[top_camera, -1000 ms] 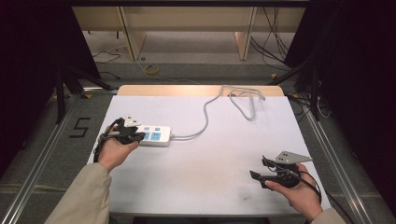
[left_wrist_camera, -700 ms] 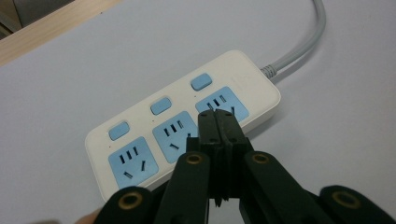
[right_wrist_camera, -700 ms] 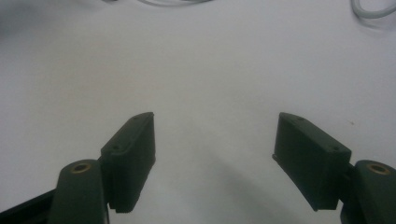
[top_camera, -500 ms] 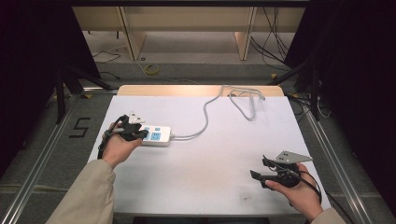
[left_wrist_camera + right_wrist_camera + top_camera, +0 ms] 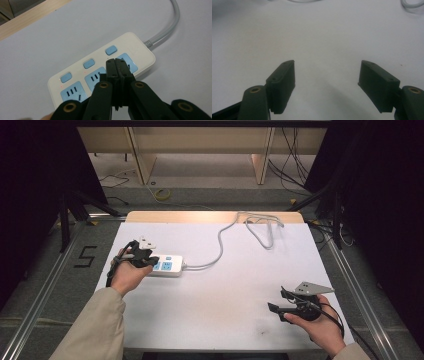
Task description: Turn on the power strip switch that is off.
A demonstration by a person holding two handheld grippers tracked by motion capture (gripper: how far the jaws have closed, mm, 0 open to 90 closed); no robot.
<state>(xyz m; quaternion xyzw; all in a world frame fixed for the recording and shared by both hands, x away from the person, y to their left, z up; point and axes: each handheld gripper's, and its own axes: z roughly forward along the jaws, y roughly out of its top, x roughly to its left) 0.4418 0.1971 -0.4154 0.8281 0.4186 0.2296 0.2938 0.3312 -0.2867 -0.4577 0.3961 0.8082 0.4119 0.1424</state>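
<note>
I hold the left gripper (image 5: 117, 65) with its jaws pressed together, tips over the power strip (image 5: 100, 75) at the left side of the white table (image 5: 225, 320). The tips sit just below the blue rocker switch (image 5: 111, 50) nearest the cord (image 5: 165, 30). To press that switch well, I judge that I must advance the closed tips squarely onto its pad and push straight down, so the strip does not slide. The right gripper (image 5: 327, 82) rests spread and empty, well apart at the table's right.

white table (image 5: 215, 320); floor marking "5" (image 5: 85, 256); yellow coil (image 5: 161, 194)
</note>
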